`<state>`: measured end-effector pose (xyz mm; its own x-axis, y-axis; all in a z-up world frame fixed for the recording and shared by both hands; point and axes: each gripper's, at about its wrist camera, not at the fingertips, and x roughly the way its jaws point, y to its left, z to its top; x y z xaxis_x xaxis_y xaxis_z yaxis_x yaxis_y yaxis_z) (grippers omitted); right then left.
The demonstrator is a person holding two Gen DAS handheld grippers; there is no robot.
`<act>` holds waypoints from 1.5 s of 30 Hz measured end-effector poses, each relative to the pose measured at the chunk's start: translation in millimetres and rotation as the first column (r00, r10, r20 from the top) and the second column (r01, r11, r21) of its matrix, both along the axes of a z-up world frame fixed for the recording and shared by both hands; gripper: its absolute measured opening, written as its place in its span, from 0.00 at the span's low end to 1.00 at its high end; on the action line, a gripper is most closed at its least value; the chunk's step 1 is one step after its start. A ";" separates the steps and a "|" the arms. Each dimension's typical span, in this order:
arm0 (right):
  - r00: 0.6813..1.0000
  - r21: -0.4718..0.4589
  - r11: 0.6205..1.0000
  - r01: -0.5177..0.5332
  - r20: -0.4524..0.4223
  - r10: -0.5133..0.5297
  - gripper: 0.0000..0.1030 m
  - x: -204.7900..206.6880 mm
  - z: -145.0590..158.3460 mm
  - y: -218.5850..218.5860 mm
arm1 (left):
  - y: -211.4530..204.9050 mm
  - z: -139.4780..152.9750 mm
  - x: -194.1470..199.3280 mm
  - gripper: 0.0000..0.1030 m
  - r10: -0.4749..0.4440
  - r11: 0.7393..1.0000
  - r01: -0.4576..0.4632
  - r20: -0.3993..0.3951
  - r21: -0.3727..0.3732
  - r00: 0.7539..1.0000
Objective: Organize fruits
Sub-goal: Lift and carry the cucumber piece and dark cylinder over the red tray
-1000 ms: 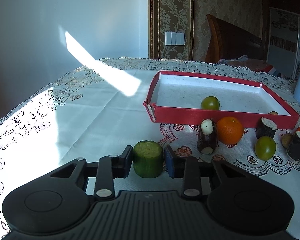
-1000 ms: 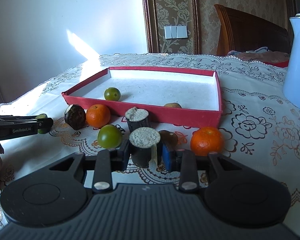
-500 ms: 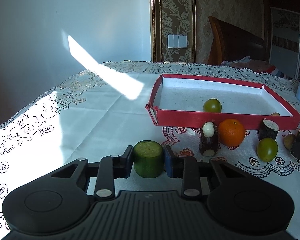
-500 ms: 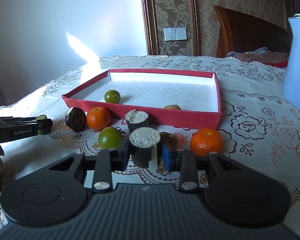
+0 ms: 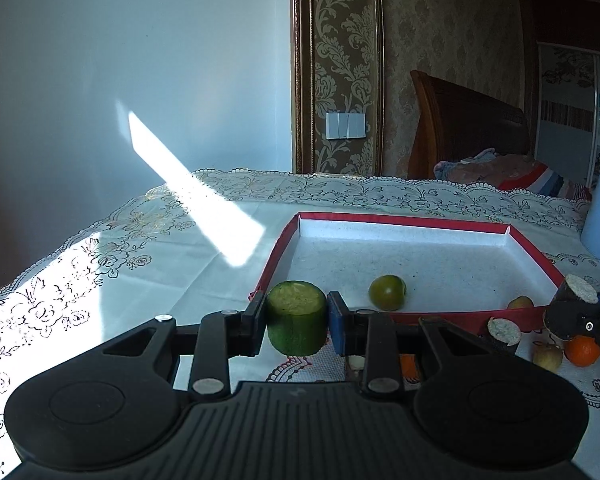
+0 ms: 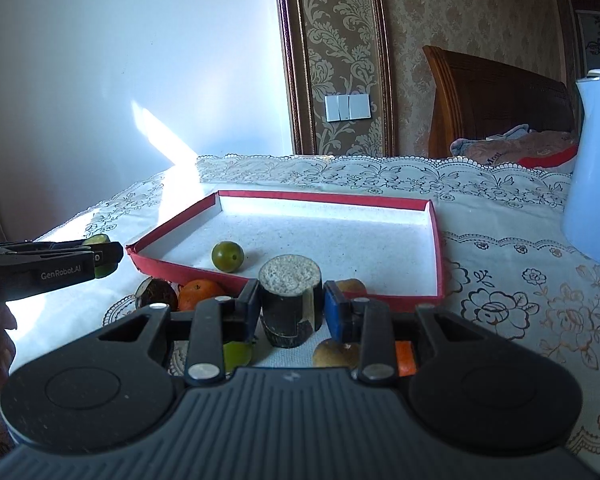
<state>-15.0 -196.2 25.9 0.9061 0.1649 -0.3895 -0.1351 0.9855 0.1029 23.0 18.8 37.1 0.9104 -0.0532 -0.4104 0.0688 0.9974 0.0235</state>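
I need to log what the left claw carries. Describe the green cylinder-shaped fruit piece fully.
The short green cylinder-shaped fruit piece has smooth dark-green skin round its side and a flat, paler, speckled cut top. It stands upright, pinched at its sides between the two pads of the left claw, one pad black, the other blue. It hangs above the white lace-patterned tablecloth, in front of the near left corner of the shallow red-walled tray. Its underside is hidden.

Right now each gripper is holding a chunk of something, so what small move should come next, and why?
Probably carry both pieces forward over the red tray and let go there. The left gripper is shut on a green chunk near the tray's corner, and the right gripper is shut on a dark chunk before its near wall. Only two small fruits lie inside.
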 end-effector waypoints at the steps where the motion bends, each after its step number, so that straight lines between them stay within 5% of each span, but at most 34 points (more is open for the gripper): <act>1: 1.000 0.001 1.000 0.007 0.006 -0.007 0.31 2.6 1.9 -0.4 | -4.7 1.6 4.4 0.30 0.001 1.000 -0.001 -0.002 0.004 1.000; 26: 0.994 -0.016 0.994 0.108 -0.012 -0.108 0.31 85.1 -1.1 4.1 | -58.4 -3.2 70.3 0.30 -0.004 1.000 0.004 -0.015 -0.028 1.000; 45: 0.993 -0.009 0.994 0.108 -0.045 -0.108 0.31 90.3 -18.8 1.2 | -61.5 -19.5 79.8 0.30 -0.011 1.000 0.011 -0.038 0.001 0.999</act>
